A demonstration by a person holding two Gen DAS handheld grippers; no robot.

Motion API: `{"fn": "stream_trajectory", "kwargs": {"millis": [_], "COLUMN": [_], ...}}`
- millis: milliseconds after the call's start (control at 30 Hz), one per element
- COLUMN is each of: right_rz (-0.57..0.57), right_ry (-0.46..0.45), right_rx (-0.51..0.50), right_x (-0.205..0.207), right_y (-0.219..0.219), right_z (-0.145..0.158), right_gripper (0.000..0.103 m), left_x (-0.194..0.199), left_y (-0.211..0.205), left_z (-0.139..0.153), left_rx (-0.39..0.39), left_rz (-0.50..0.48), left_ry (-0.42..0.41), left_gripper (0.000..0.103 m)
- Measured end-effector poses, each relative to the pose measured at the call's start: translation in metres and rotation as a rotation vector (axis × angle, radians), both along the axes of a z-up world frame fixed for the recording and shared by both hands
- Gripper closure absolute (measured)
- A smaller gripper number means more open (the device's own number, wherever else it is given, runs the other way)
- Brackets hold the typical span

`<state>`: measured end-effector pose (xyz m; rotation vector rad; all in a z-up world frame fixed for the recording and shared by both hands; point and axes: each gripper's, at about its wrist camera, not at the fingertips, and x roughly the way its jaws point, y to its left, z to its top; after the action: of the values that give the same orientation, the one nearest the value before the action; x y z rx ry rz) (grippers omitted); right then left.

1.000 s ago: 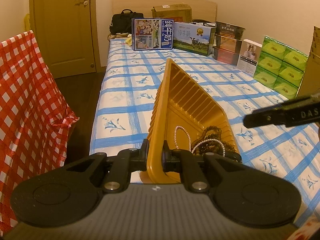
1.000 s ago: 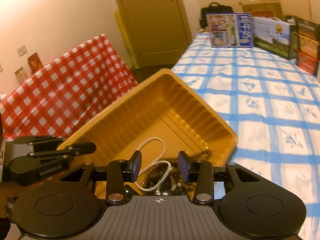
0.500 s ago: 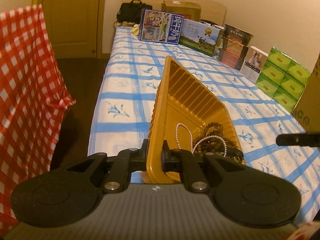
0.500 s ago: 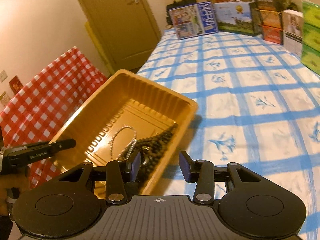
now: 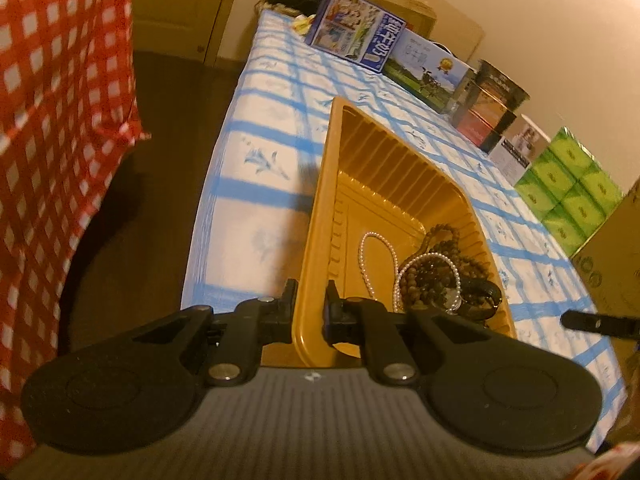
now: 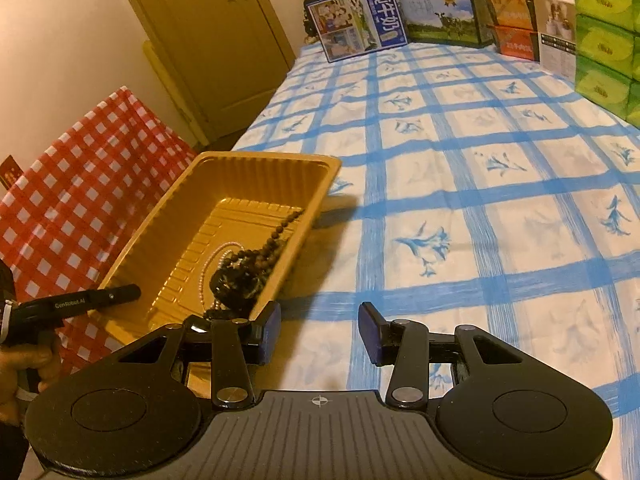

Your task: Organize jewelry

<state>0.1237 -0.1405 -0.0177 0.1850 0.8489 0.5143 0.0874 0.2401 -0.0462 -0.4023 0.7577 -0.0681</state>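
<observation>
Tray: a thin yellow plastic tray [image 5: 384, 184] sits tilted at the near corner of the bed [image 6: 480, 168], one long side raised.
Jewelry: a white pearl string [image 5: 378, 256] and dark wooden beads [image 5: 436, 276] lie heaped in the tray's low end.
Left tongs [image 5: 311, 312]: clamped shut on the tray's near rim, one pad inside and one outside.
Right tongs [image 6: 319, 332]: part open with nothing between them, just beside the tray over the bedcover.
Handling: the tray looks light and bendy, so a rim pinch should hold but may flex; the strands are loose, slippery and likely tangled, best lifted by a single loop clear of the heap.
Surface: soft blue-checked bedcover, which gives underfoot.
Room: boxes [image 6: 360, 24] line the far end; red checked cloth [image 5: 60, 120] and a door [image 6: 208, 40] stand to the left.
</observation>
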Motion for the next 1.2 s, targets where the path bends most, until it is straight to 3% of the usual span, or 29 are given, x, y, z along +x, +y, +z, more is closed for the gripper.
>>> {"fn": "stream_trajectory", "kwargs": {"millis": [233, 400, 667, 733, 767, 800, 1000, 1133, 1200], "right_rz": [-0.011, -0.03, -0.057, -0.07, -0.076, -0.083, -0.134, -0.183, -0.211], "right_ry": [0.01, 0.009, 0.007, 0.005, 0.004, 0.002, -0.005, -0.003, 0.002], "right_rx": [-0.006, -0.002, -0.003, -0.01, -0.012, -0.013, -0.027, -0.053, -0.058], "right_x": [-0.007, -0.013, -0.026, -0.031, -0.033, -0.035, -0.05, -0.06, -0.064], "right_y": [-0.001, -0.005, -0.015, -0.017, -0.019, -0.021, -0.032, -0.037, -0.04], "right_z": [-0.003, 0.0, 0.002, 0.003, 0.003, 0.003, 0.005, 0.006, 0.007], "right_gripper": [0.059, 0.059, 0.058, 0.054, 0.047, 0.039, 0.026, 0.025, 0.024], "left_x": [-0.005, -0.011, -0.022, -0.026, -0.028, -0.029, -0.044, -0.054, -0.058], "left_y": [0.012, 0.017, 0.008, 0.003, 0.001, 0.0, -0.017, -0.037, -0.049], "left_z": [-0.008, -0.004, 0.022, 0.031, 0.036, 0.04, 0.065, 0.078, 0.081], "left_rx": [-0.061, -0.058, 0.081, 0.139, 0.159, 0.174, 0.264, 0.326, 0.347], "left_rz": [0.035, 0.057, 0.09, 0.098, 0.102, 0.105, 0.097, 0.056, 0.026], "left_ry": [0.022, 0.035, 0.023, 0.018, 0.015, 0.011, -0.026, -0.056, -0.064], "left_gripper": [0.09, 0.079, 0.069, 0.064, 0.063, 0.059, 0.034, 0.016, 0.012]}}
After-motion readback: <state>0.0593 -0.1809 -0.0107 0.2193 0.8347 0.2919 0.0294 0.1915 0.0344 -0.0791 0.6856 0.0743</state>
